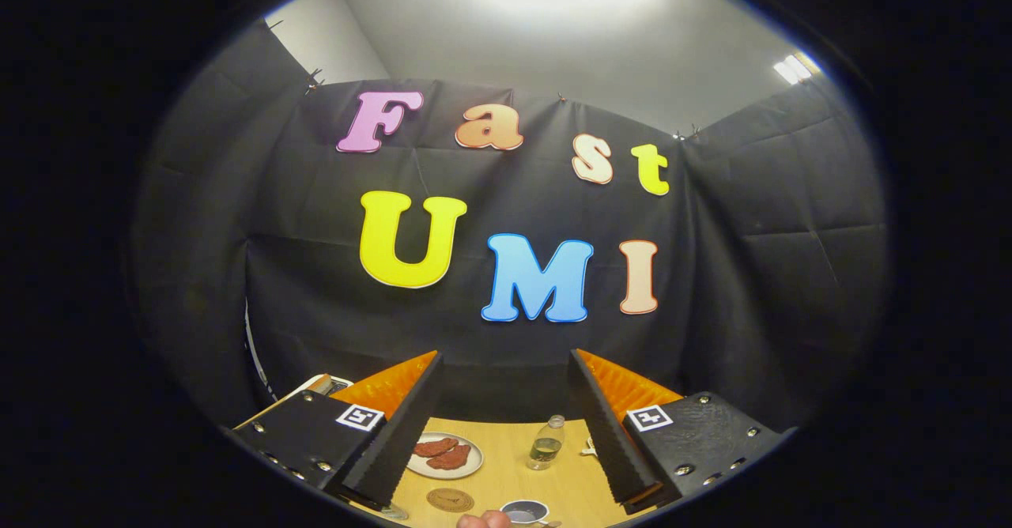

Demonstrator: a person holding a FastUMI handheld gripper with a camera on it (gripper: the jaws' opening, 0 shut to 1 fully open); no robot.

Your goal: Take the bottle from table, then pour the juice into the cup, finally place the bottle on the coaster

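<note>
My fingers (506, 425) are spread wide, gripping nothing. Between them, well beyond the tips, the small clear juice bottle (545, 443) stands upright on the tabletop (506, 484); I judge it light, smooth, slightly squashy, best taken mid-body

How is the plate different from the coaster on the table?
The plate is light coloured and carries reddish food; the coaster is brown and bare. The plate looks wider and lies beyond the coaster. Both are round, flat on the wooden table, seen between the open gripper fingers.
</note>
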